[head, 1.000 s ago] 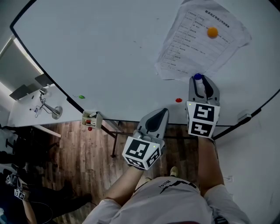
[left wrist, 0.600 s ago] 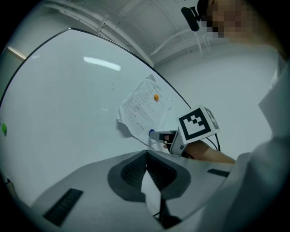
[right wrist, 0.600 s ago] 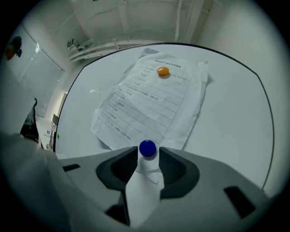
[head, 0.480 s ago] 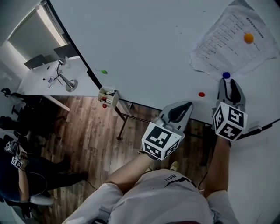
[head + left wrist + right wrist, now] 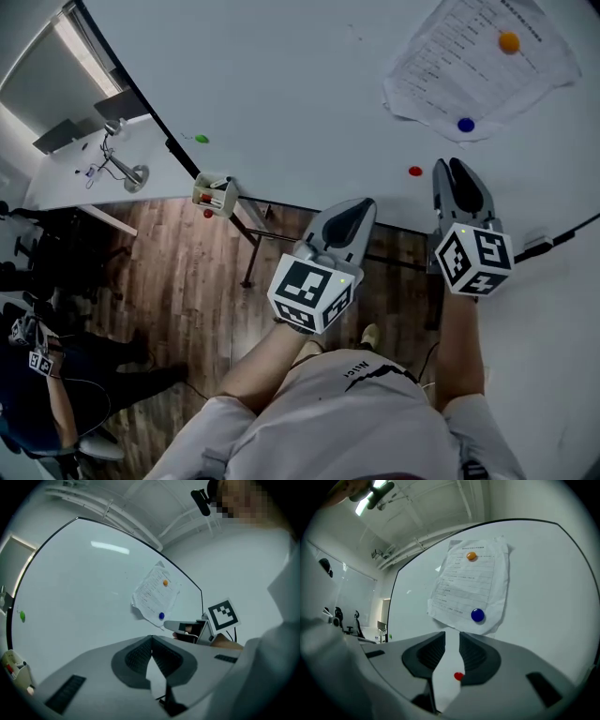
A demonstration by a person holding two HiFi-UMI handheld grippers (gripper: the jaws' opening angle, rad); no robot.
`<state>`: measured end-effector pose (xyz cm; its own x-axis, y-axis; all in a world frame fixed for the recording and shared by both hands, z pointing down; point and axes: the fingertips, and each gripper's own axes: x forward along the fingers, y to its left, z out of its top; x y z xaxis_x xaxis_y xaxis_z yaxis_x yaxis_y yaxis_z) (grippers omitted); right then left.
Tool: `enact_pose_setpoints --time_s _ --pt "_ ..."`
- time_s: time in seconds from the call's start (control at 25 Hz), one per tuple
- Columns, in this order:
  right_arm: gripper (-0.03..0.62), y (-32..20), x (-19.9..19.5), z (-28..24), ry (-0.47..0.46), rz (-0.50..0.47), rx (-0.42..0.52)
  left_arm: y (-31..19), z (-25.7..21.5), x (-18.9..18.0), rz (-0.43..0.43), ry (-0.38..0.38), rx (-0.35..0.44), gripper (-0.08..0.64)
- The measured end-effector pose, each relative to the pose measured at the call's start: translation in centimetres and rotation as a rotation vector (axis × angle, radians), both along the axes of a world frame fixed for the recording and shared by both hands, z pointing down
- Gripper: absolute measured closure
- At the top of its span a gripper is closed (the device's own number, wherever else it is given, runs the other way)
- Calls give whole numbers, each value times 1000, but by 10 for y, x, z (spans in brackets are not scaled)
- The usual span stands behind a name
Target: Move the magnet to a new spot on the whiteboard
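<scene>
A blue magnet (image 5: 466, 125) sits on the lower corner of a printed paper (image 5: 478, 66) on the whiteboard (image 5: 281, 84); an orange magnet (image 5: 509, 42) pins the paper's top. My right gripper (image 5: 451, 169) is just below the blue magnet and apart from it; its jaws are closing with nothing between them. In the right gripper view the blue magnet (image 5: 477, 615) lies beyond the jaw tips, and a red magnet (image 5: 459, 676) shows on the board through the gap. My left gripper (image 5: 359, 206) hangs lower, shut and empty.
A small red magnet (image 5: 415, 171) and a green magnet (image 5: 201, 139) are on the board. A marker holder (image 5: 214, 192) hangs at the board's lower edge. A desk (image 5: 84, 178) stands at left over the wooden floor; a person sits at the lower left.
The blue magnet was between my right gripper's jaws at the paper's lower edge; now it sits free on the paper and the gripper has drawn back from it.
</scene>
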<state>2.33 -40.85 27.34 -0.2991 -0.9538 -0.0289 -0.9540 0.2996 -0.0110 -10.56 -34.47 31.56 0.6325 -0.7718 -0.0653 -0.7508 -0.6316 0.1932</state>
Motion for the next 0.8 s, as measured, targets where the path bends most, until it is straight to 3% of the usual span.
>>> enact_pose_setpoints --time_s 0.8 --pt "555 67 -47 44 -46 -79 -20 37 15 -18 1 -9 -26 549"
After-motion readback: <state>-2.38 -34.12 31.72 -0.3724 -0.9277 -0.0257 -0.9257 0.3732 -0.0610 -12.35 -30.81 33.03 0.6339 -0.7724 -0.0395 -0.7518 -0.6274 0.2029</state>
